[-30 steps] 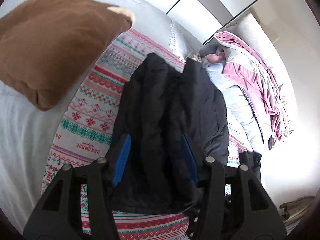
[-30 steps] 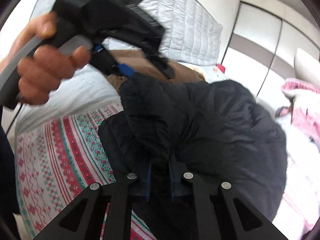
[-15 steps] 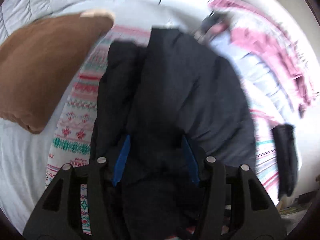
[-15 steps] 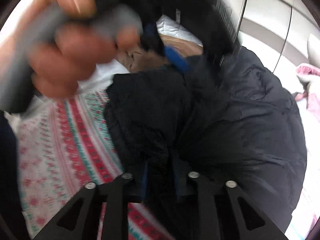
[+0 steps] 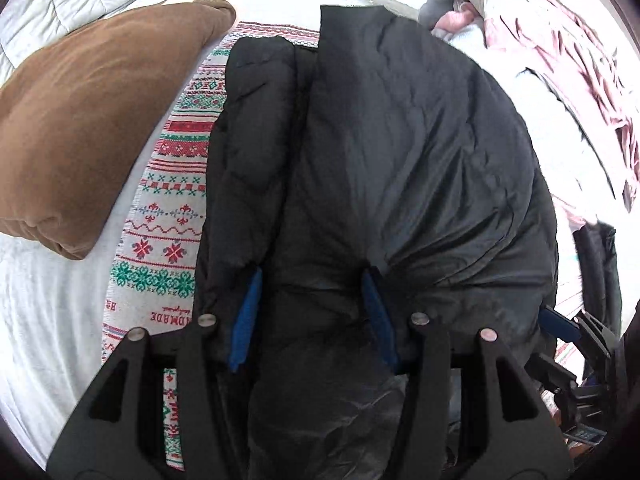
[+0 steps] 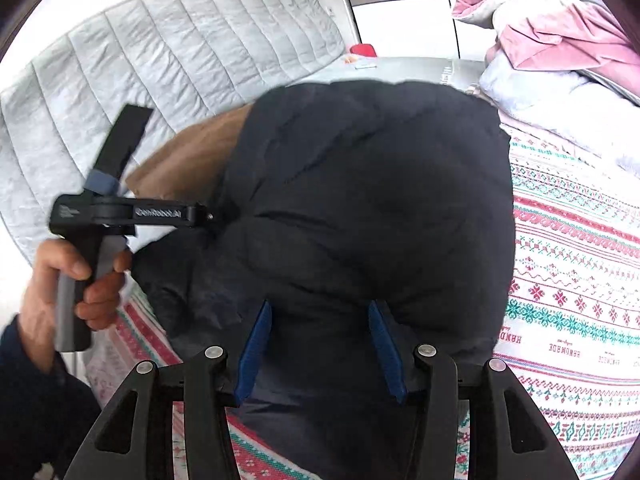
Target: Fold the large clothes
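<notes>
Left wrist view: my left tool [image 5: 310, 304] open w/ black jacket [image 5: 400, 160] bunched btwn fingers; right tool [image 6: 320, 340] also open over jacket, which lies on patterned blanket [image 5: 168, 216] on bed, brown pillow [image 5: 88, 120] beside

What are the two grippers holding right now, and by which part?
Both grippers, left and right, stand open around bunched folds of the black puffer jacket, at its near edge. Neither clearly pinches it; a firm hold cannot be told.

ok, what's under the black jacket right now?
The black jacket lies on a patterned red-and-green blanket, visible along its left side and again on its right in the right wrist view. What is directly beneath the jacket is covered.
</notes>
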Demonstrator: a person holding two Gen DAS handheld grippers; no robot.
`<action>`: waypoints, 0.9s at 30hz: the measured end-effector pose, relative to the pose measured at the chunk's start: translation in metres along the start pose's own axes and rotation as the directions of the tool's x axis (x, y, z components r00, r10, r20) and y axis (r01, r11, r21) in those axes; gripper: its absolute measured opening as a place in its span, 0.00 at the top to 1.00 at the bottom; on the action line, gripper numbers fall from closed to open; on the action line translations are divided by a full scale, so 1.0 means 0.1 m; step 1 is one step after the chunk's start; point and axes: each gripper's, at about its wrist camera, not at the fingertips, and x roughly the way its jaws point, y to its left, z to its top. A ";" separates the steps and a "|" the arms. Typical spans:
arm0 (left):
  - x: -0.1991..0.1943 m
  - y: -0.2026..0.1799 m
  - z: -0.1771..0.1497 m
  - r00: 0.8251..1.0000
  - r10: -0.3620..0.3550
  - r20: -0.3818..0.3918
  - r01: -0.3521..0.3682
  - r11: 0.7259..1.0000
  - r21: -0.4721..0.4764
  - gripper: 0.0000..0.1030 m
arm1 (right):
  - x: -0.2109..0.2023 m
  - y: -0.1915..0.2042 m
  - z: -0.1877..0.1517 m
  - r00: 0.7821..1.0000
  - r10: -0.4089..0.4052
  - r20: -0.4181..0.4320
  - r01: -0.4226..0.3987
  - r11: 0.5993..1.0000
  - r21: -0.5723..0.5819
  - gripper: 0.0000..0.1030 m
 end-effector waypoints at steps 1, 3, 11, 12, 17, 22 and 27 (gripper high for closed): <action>0.02 0.00 -0.01 1.000 0.004 -0.001 -0.004 1.000 0.002 0.48 | 0.04 0.05 0.00 1.000 -0.025 -0.012 0.024 1.000 -0.017 0.50; 0.05 0.01 -0.03 1.000 0.011 -0.009 -0.011 1.000 0.006 0.48 | 0.17 0.09 0.01 0.997 -0.064 -0.041 0.063 0.997 -0.034 0.50; -0.20 0.10 0.08 1.000 -0.009 -0.007 0.009 0.999 -0.046 0.48 | 0.30 0.11 0.07 0.992 -0.087 -0.088 0.084 0.996 -0.028 0.50; -0.29 0.13 0.08 1.000 -0.008 0.014 0.009 0.998 -0.057 0.48 | 0.25 0.12 0.11 0.993 -0.079 -0.088 0.077 0.997 -0.031 0.50; -0.91 0.04 0.24 0.977 -0.079 0.199 0.088 0.996 -0.036 0.48 | -0.30 -0.06 0.54 0.998 0.000 0.058 -0.002 1.000 0.031 0.50; -0.64 -0.41 0.62 0.983 -0.129 0.131 0.123 0.991 0.055 0.48 | -0.33 -0.53 1.07 0.991 -0.084 0.102 0.067 0.986 0.156 0.50; -0.03 -0.47 1.03 0.996 0.007 0.085 -0.010 0.999 0.039 0.48 | 0.10 -0.65 1.33 0.992 -0.117 0.038 0.107 0.973 0.203 0.50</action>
